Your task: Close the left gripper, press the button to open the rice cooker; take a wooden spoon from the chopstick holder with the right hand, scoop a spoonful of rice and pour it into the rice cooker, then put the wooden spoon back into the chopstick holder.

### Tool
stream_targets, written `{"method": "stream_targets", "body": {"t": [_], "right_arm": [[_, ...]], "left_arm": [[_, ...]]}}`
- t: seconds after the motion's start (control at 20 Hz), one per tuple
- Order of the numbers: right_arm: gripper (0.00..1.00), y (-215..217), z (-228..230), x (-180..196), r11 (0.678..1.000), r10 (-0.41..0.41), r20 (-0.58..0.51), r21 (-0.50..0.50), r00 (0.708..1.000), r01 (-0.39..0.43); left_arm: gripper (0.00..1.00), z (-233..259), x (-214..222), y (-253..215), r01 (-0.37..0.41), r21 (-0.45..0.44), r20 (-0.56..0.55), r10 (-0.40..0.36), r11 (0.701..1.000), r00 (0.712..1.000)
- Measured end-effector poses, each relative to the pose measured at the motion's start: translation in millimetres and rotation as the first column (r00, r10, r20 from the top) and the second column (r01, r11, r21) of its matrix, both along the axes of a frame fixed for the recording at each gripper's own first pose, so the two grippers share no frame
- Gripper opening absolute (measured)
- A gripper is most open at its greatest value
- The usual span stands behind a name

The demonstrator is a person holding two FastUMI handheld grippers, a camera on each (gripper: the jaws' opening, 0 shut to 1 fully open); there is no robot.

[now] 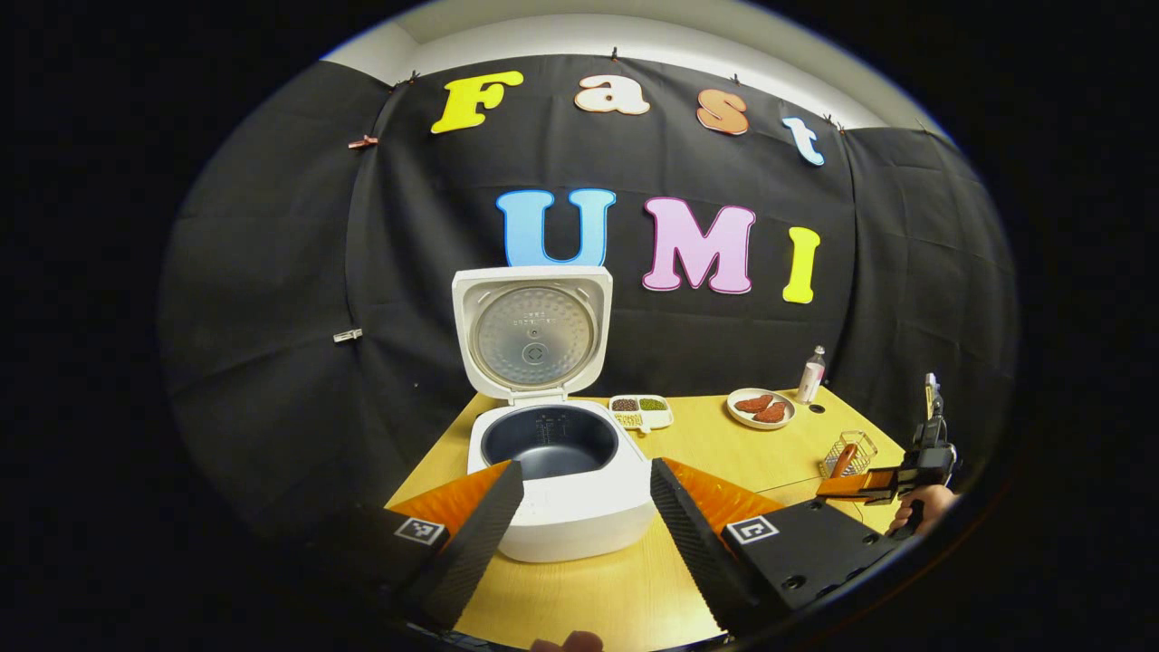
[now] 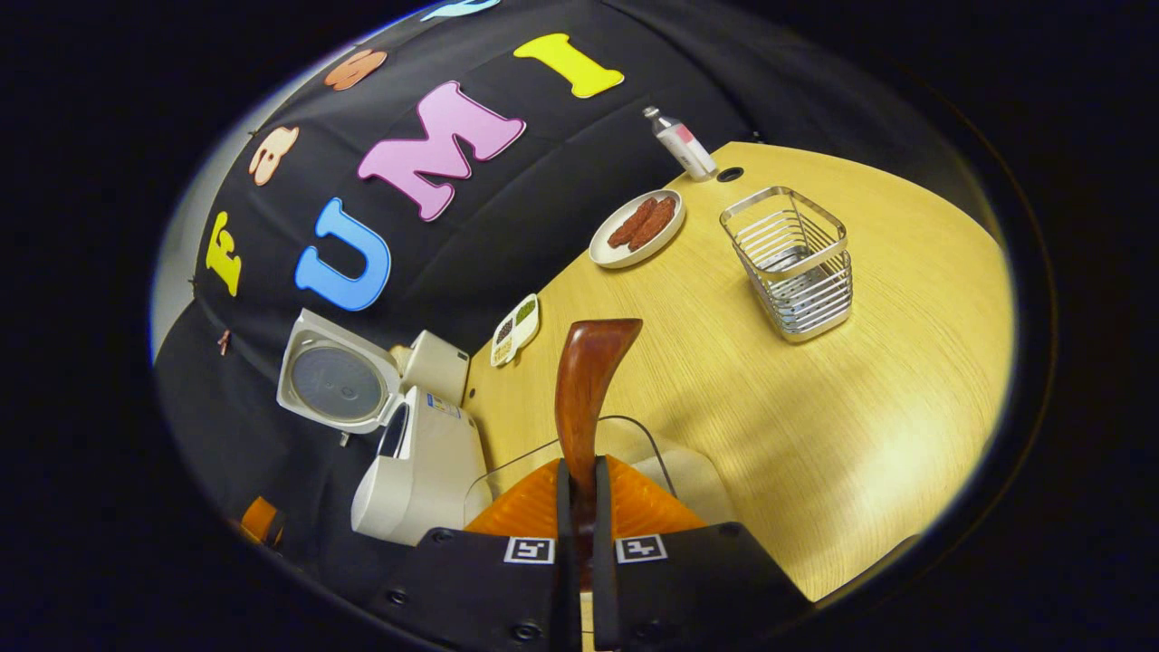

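Observation:
The white rice cooker stands open, lid upright, and its dark inner pot looks bare. My left gripper is open, its fingers either side of the cooker's front and apart from it. My right gripper is shut on the handle of the wooden spoon, whose bowl end points forward above a clear bowl with pale contents. The wire chopstick holder stands further ahead with nothing in it. In the left gripper view, the right gripper is at the far right, in a hand, beside the holder.
On the wooden table sit a plate of brown sausages, a small bottle by a hole at the back, and a divided dish of beans. The open cooker is left of the spoon. The table edge runs along the right.

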State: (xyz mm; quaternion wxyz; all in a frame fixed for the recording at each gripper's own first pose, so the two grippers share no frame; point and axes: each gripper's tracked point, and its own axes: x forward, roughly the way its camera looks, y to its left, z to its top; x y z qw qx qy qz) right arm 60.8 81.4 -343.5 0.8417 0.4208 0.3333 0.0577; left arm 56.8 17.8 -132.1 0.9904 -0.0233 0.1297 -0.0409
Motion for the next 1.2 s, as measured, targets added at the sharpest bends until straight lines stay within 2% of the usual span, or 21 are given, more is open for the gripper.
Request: {"method": "stream_targets", "body": {"t": [0.4,0.7,0.95,1.2], "right_arm": [[0.1,-17,32,5,0.997,-0.054,0.02,0.06,0.998,0.052],[0.1,-11,78,18,0.994,-0.064,0.052,0.091,0.997,0.06],[0.1,16,134,41,0.988,-0.058,0.081,0.15,0.995,0.046],[0.1,71,191,69,0.98,-0.003,0.139,0.198,0.99,-0.024]], "left_arm": [[0.97,3,-9,-2,-0.002,0.006,0.011,0.002,1.0,1.0],[0.97,-4,-14,4,-0.011,-0.019,0.0,0.011,1.0,1.0],[0.97,-12,-20,17,-0.035,-0.035,-0.009,0.035,0.999,0.999],[0.97,-20,-28,34,-0.08,-0.057,-0.024,0.079,0.995,0.997]]}}
